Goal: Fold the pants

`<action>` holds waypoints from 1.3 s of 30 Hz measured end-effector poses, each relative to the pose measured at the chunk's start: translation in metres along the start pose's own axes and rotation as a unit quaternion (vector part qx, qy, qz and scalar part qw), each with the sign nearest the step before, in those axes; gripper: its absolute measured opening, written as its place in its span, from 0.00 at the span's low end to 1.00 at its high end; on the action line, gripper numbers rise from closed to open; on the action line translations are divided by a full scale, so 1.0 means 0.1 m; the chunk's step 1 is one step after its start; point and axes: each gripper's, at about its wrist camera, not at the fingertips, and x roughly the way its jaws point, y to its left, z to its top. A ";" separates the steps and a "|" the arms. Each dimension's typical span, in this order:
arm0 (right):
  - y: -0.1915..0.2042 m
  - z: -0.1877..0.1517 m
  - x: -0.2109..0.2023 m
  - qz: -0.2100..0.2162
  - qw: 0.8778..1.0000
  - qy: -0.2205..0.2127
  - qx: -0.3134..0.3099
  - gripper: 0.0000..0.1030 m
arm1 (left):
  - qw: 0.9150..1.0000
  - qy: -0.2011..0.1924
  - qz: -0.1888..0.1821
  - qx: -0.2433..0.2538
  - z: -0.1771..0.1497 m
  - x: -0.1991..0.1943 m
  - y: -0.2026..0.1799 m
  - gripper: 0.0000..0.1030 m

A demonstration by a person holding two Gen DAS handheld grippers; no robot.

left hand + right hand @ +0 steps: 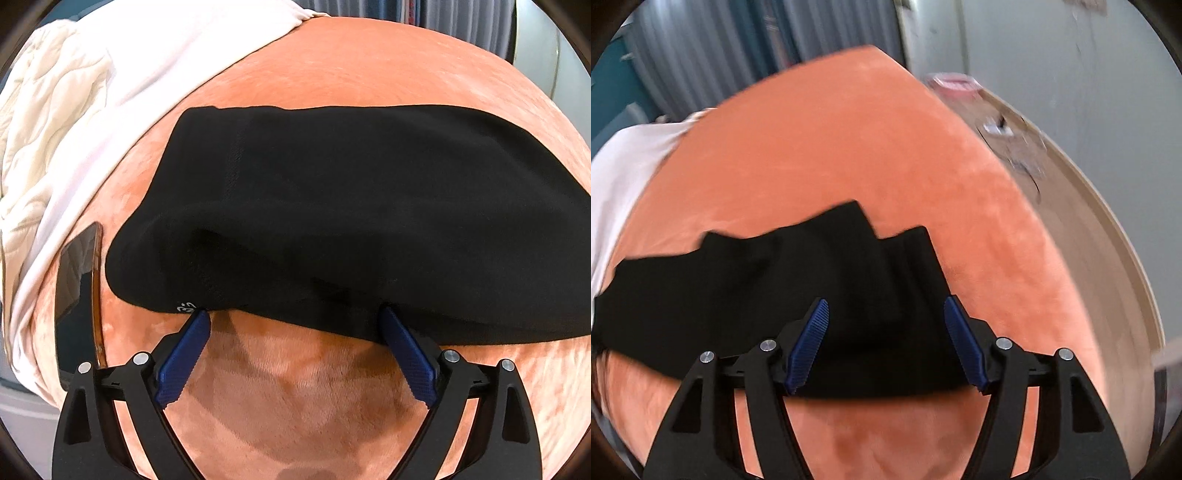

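Black pants point(351, 206) lie folded in a long band across an orange plush blanket point(295, 387). My left gripper point(293, 312) is open wide, its blue pads point(188, 347) at the near edge of the cloth, tips just touching the hem and nothing pinched. In the right wrist view the other end of the pants point(775, 280) shows uneven stepped edges at the far side. My right gripper point(886, 302) hovers over that end with its jaws apart, and the pads point(809, 343) do not press the cloth. The right wrist view is blurred.
A phone point(75, 291) in an orange case lies on the blanket left of the pants. A white sheet point(122, 122) and a quilted cover point(40, 147) are bunched along the left. A pale wooden surface point(1082, 221) and a wall border the blanket on the right.
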 end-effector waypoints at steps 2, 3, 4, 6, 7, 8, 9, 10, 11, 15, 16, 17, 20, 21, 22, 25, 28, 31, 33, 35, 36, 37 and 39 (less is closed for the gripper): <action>0.06 0.00 0.13 -0.010 1.000 0.002 0.015 0.21 | 1.000 0.003 -0.005 -0.007 0.00 0.02 0.04 0.89; 0.14 -0.01 0.09 -0.012 1.000 -0.004 0.003 0.12 | 1.000 0.006 -0.008 -0.009 0.00 0.02 0.05 0.89; 0.20 -0.02 -0.04 -0.002 1.000 -0.016 -0.007 0.12 | 1.000 0.007 -0.010 -0.008 0.00 0.03 0.06 0.89; 0.26 -0.05 -0.34 -0.040 0.996 -0.068 -0.031 0.14 | 1.000 0.006 -0.014 -0.003 0.00 0.07 0.11 0.89; 0.26 -0.03 -0.44 -0.063 0.994 -0.084 -0.036 0.19 | 1.000 0.004 -0.016 -0.001 -0.01 0.07 0.12 0.90; 0.22 -0.04 -0.51 -0.083 0.991 -0.094 -0.037 0.21 | 1.000 0.003 -0.017 0.000 -0.02 0.09 0.13 0.90; 0.17 -0.03 -0.54 -0.086 0.992 -0.090 -0.032 0.21 | 1.000 0.002 -0.020 -0.001 -0.03 0.10 0.14 0.90; 0.09 -0.03 -0.53 -0.069 0.995 -0.070 -0.018 0.21 | 1.000 0.000 -0.023 -0.004 -0.03 0.11 0.16 0.92; 0.04 -0.04 -0.51 -0.045 0.997 -0.056 -0.002 0.21 | 1.000 0.000 -0.025 -0.008 -0.03 0.13 0.18 0.95; 0.01 0.01 -0.32 0.001 0.999 -0.033 0.029 0.45 | 0.999 0.002 -0.043 -0.032 -0.05 0.15 0.29 0.95; 0.02 0.02 -0.28 0.002 0.999 -0.029 0.032 0.53 | 0.998 0.002 -0.048 -0.036 -0.06 0.13 0.32 0.95; -0.02 -0.01 -0.24 0.003 0.999 -0.026 0.033 0.57 | 0.998 0.003 -0.053 -0.036 -0.07 0.12 0.34 0.95; 0.07 -0.07 -0.09 -0.005 1.000 -0.012 0.014 0.00 | 0.998 0.005 -0.061 -0.033 -0.11 0.06 0.42 0.94; 0.12 -0.16 -0.13 0.000 1.000 -0.008 0.018 0.00 | 0.998 0.004 -0.056 -0.033 -0.12 0.05 0.44 0.94; 0.14 -0.17 -0.21 0.003 1.000 -0.023 0.020 0.00 | 0.998 0.003 -0.049 -0.032 -0.13 0.04 0.49 0.94; 0.03 -0.23 -0.59 -0.020 0.996 -0.086 0.028 0.00 | 0.999 0.010 -0.036 -0.032 -0.16 0.04 0.57 0.94; -0.29 -0.29 -0.59 -0.085 0.993 -0.077 0.037 0.00 | 0.999 0.011 -0.032 -0.031 -0.19 0.10 0.58 0.94; -0.54 -0.39 -0.40 -0.048 0.995 -0.030 0.087 0.02 | 0.999 0.000 -0.027 -0.031 -0.20 0.06 0.50 0.94; -0.49 -0.39 -0.47 -0.022 0.995 -0.051 0.087 0.21 | 0.998 0.000 -0.044 -0.035 -0.23 0.02 0.47 0.94; -0.35 -0.32 -0.49 -0.039 0.995 -0.065 0.061 0.53 | 0.998 0.000 -0.053 -0.037 -0.24 -0.01 0.40 0.94; -0.27 -0.26 -0.45 -0.051 0.995 -0.068 0.046 0.63 | 0.998 -0.001 -0.055 -0.037 -0.23 -0.02 0.39 0.94; -0.24 -0.22 -0.41 -0.058 0.995 -0.068 0.037 0.63 | 0.998 -0.004 -0.057 -0.037 -0.23 -0.05 0.37 0.94; -0.19 -0.17 -0.28 -0.066 0.996 -0.049 0.021 0.23 | 0.997 -0.008 -0.060 -0.045 -0.22 -0.08 0.38 0.94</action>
